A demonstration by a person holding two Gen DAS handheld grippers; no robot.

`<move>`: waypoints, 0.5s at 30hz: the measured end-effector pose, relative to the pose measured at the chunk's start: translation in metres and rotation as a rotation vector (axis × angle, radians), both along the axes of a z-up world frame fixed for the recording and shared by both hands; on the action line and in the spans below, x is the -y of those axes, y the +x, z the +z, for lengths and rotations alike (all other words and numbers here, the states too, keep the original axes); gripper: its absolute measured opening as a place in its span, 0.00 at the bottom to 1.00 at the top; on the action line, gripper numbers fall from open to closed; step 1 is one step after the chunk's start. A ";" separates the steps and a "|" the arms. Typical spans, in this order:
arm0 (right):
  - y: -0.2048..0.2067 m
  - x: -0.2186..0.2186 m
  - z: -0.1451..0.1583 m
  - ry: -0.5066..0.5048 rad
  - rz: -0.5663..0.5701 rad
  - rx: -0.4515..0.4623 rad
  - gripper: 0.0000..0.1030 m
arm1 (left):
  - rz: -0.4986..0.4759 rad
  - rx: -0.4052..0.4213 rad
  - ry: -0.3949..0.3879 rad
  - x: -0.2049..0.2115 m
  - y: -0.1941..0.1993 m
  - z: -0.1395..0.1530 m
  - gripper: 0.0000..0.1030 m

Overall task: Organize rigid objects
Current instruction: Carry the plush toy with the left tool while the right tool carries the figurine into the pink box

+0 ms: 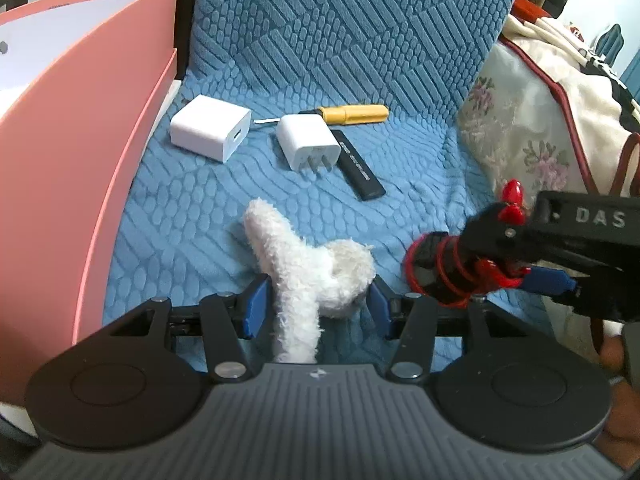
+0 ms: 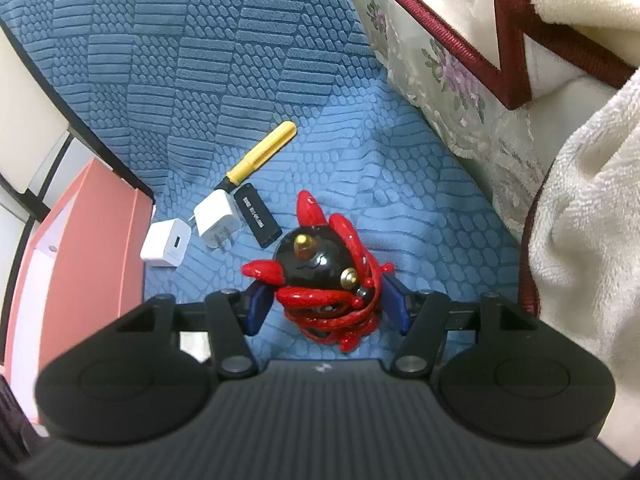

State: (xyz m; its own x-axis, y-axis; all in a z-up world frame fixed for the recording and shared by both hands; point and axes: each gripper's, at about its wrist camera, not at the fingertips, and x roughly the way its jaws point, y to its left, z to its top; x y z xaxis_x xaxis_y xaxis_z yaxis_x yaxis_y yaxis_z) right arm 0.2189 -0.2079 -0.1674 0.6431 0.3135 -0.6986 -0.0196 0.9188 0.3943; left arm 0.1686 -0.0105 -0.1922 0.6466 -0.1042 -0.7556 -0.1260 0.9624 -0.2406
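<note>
A white plush toy [image 1: 304, 264] lies on the blue textured sofa seat [image 1: 180, 216] between the blue pads of my left gripper [image 1: 316, 304], which stands open around it. To its right my right gripper [image 1: 500, 256] is shut on a black and red figurine [image 1: 440, 268]. In the right wrist view the figurine [image 2: 324, 276] sits between the pads of the right gripper [image 2: 328, 308], touching both. Farther back lie a white charger cube [image 1: 210, 128], a pronged white charger [image 1: 308, 142], a yellow-handled screwdriver [image 1: 352, 114] and a black stick [image 1: 358, 164].
A pink open box [image 1: 80, 160] stands along the left edge of the seat. A floral cushion [image 1: 532, 128] with dark red piping and a cream towel [image 2: 580, 200] crowd the right side. The quilted backrest [image 1: 340, 20] rises behind the items.
</note>
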 end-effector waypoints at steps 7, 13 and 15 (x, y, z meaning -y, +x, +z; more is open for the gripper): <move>-0.004 0.001 0.003 -0.014 -0.015 0.018 0.59 | 0.013 0.024 -0.003 -0.006 0.008 -0.005 0.55; -0.006 0.001 0.008 -0.032 -0.018 0.027 0.59 | 0.009 0.044 -0.009 -0.011 0.004 0.007 0.48; -0.009 0.000 0.011 -0.044 -0.010 0.040 0.59 | 0.012 0.050 -0.020 -0.015 0.001 0.014 0.48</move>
